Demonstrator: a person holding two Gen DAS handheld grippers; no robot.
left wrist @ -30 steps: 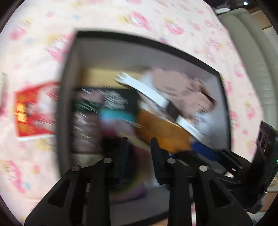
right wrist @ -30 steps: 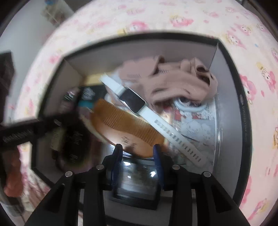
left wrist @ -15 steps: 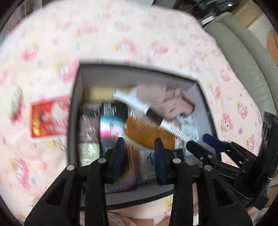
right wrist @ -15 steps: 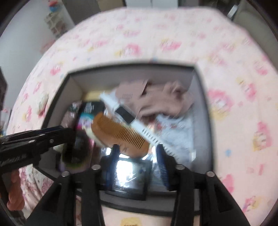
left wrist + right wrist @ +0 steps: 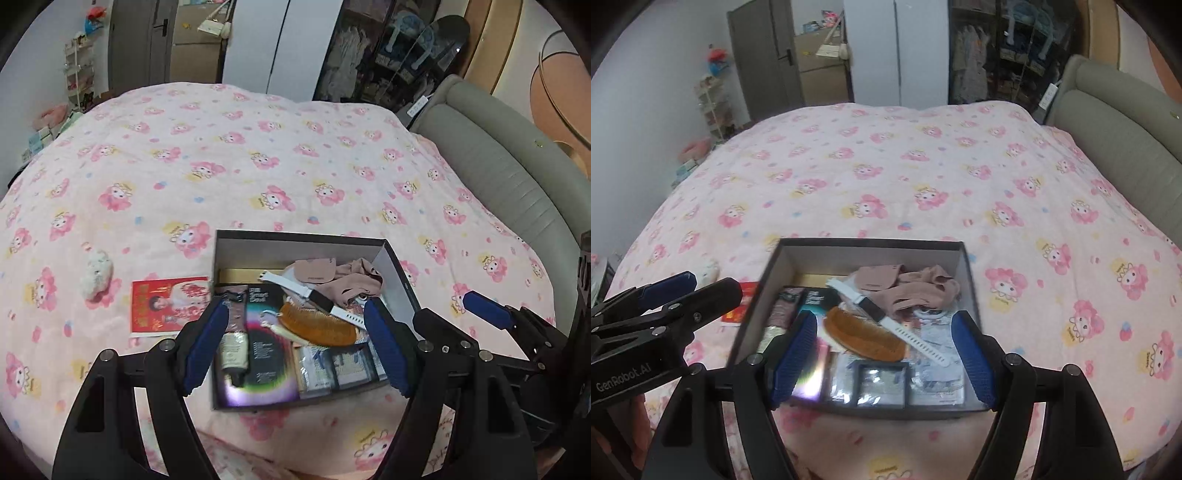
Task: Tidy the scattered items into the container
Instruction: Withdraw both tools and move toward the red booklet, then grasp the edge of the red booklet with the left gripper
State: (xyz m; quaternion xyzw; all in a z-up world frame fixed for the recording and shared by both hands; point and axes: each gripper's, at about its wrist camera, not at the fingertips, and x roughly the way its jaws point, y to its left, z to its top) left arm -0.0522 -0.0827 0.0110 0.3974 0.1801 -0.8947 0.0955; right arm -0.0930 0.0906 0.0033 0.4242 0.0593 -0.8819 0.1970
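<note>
- Grey-walled box (image 5: pixel 394 265) sits on the pink bedspread (image 5: pixel 258 155), holding a wooden comb (image 5: pixel 314 326), white watch (image 5: pixel 303 291) and pink cloth (image 5: pixel 347 277).
- Both my left gripper (image 5: pixel 295 345) and right gripper (image 5: pixel 882 356) hang spread wide, empty.
- Red packet (image 5: pixel 166 306) and white plush (image 5: pixel 96 272) lie outside, left of the box.

My left tongs (image 5: pixel 295 347) and right tongs (image 5: pixel 884 358) look like matt black plastic with ribbed blue pads (image 5: pixel 384 350) and small shiny metal screws. The box (image 5: pixel 871 247) looks like dark card, pale and matt inside. In it, the comb (image 5: pixel 864 338) has a warm wooden look, the watch (image 5: pixel 314 295) strap is smooth white plastic or rubber, the cloth (image 5: pixel 351 280) is soft and matt, and the booklet (image 5: pixel 264 354) is glossy, catching rainbow glare. The bedspread (image 5: pixel 258 147) is soft printed fabric.
</note>
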